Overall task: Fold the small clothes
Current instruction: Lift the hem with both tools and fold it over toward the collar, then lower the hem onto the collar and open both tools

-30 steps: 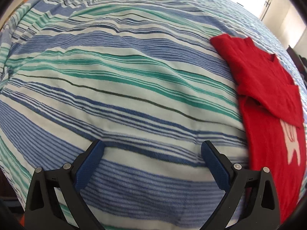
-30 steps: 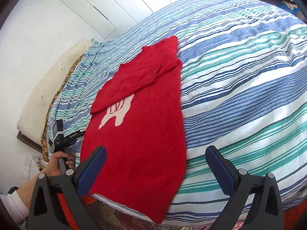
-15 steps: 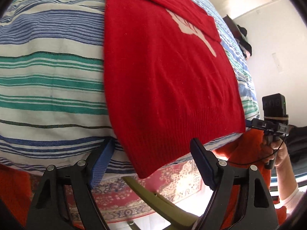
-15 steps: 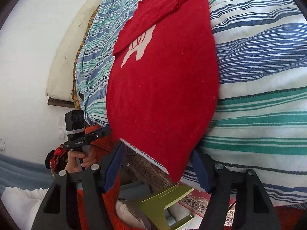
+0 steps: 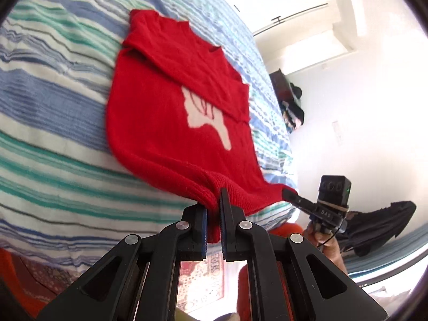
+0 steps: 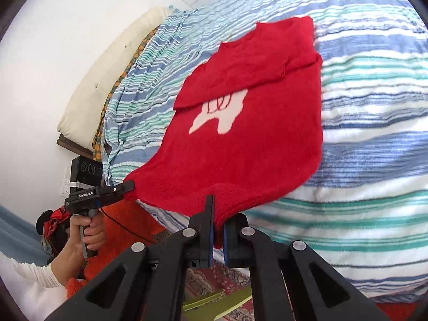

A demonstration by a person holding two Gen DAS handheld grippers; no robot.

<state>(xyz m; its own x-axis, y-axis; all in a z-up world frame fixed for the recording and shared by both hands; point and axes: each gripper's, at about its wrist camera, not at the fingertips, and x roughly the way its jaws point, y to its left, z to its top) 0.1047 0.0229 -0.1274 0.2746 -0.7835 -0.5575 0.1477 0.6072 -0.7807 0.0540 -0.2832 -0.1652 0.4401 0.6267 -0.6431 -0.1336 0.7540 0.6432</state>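
Observation:
A small red sweater (image 5: 165, 112) with a white motif lies on the striped bedspread (image 5: 53, 123), its sleeves folded across the chest. My left gripper (image 5: 213, 206) is shut on the sweater's hem at one bottom corner. The right gripper (image 5: 290, 195) shows in the left wrist view clamped on the other corner. In the right wrist view the sweater (image 6: 248, 144) spreads away from my right gripper (image 6: 218, 210), which is shut on the hem. The left gripper (image 6: 128, 187) pinches the far corner there. The hem is raised off the bed's edge between the two grippers.
A cream cushion (image 6: 107, 80) lies along the bed's far side by a white wall. Below the bed's edge are an orange rug (image 6: 125, 222), a patterned carpet (image 5: 203, 275) and a green object (image 6: 224, 302). Dark furniture with clothes (image 5: 290, 101) stands by the far wall.
Both grippers went from wide open to shut on the sweater's hem. The hem, which hung over the bed's edge, is now lifted and stretched between them.

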